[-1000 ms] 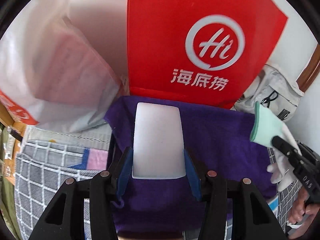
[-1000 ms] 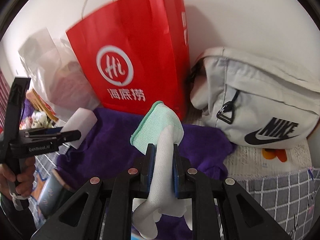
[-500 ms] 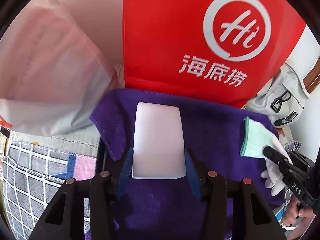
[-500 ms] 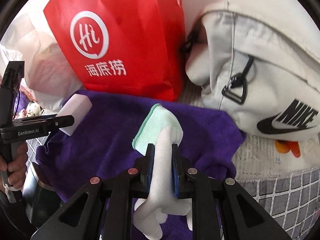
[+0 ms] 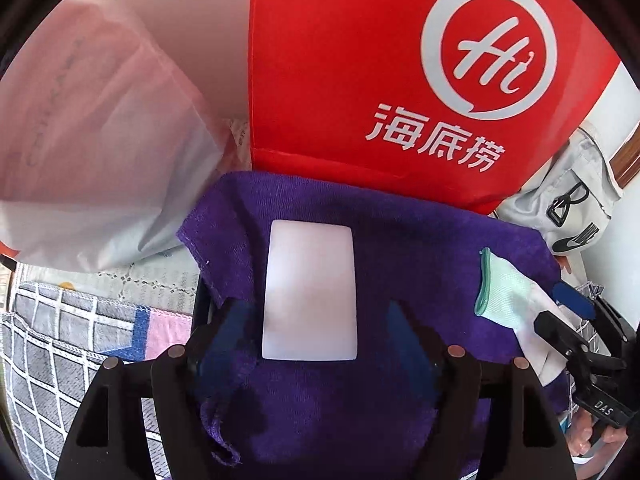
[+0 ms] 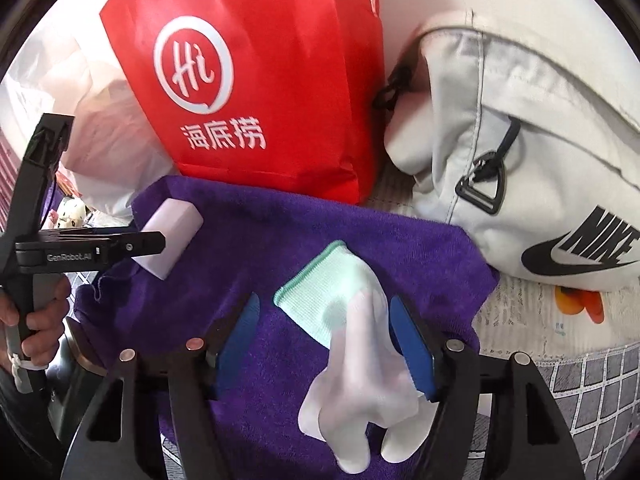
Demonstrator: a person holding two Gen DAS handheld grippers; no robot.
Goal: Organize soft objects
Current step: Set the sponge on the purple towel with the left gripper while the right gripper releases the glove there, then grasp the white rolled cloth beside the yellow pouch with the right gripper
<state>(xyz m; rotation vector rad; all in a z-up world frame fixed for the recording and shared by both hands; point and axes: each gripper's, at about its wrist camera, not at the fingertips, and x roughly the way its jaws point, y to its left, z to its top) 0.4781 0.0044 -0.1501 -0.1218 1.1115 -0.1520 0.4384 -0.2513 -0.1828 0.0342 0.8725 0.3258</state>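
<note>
A white foam block [image 5: 310, 290] lies flat on the purple towel [image 5: 420, 248]. My left gripper [image 5: 316, 330] straddles its near end, jaws opening, and both blue pads stand clear of its sides. A white glove with a mint-green cuff [image 6: 340, 312] rests on the same towel [image 6: 260, 240]. Around it my right gripper [image 6: 326, 336] is opening too, the left pad well off the glove and the right pad close beside it. The right wrist view also shows the left gripper [image 6: 156, 240] at the block [image 6: 170, 236]. The right gripper [image 5: 554, 306] sits by the glove [image 5: 504, 300] in the left wrist view.
A red paper bag [image 5: 360, 60] stands upright just behind the towel, with a white plastic bag [image 5: 92, 140] to its left. A grey-white Nike bag [image 6: 520, 140] lies at the right. Checked bedding [image 5: 52, 352] surrounds the towel. A hand [image 6: 36, 332] grips the left tool.
Both pairs of jaws have spread apart. The block and the glove, gripped before, now lie loose on the purple towel. Both grippers came lower and closer to the towel.
</note>
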